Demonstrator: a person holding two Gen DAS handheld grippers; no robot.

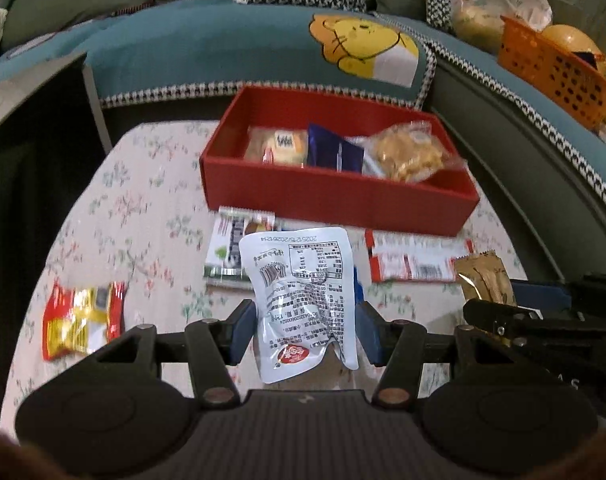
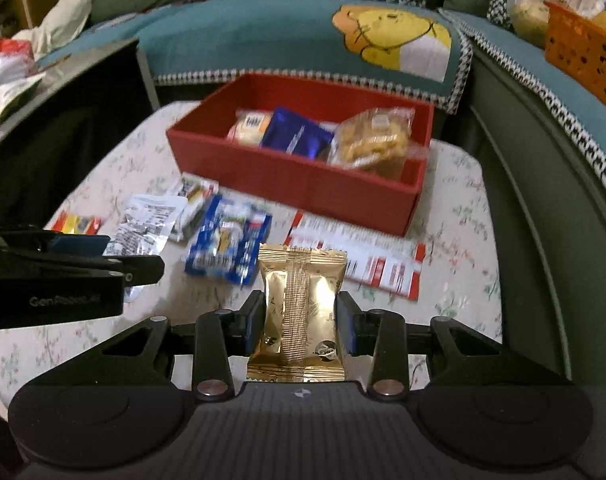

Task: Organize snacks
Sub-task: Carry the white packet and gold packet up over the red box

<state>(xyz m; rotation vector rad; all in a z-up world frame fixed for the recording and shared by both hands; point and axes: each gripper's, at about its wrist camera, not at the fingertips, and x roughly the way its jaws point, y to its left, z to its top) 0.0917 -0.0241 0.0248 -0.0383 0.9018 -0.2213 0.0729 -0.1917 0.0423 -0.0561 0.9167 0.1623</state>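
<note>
Two hand-held claws hover over a floral-clothed desk [image 1: 143, 208], each carrying a snack. Ahead of both sits an open red box [image 1: 335, 204] that already holds three packets: a pale biscuit pack, a dark blue pack and a clear bag of golden pieces.

Risks first. The left claw [image 1: 307, 332] pinches a white printed pouch [image 1: 303, 296] only by its lower part, so most of the limp pouch stands free above the pads; a quick swing toward the box could probably let it flop or slide out. The right claw [image 2: 301, 320] grips a glossy gold packet [image 2: 299, 312] across its puffy middle, and that slick foil might squirt loose if squeezed harder. The two claws are close side by side, so moving both to the box together could make them collide. The box's near wall could also catch a packet carried too low.

Both claws are closed partway, their blue pads pressed against the sides of their packets.

Between the claws and the box, loose snacks lie on the desk: a red and white flat pack [image 2: 359, 264], a blue and white pack [image 2: 229, 248], a green and white pack [image 1: 231, 252], and, left of the left claw, a red and yellow packet [image 1: 83, 320].
</note>
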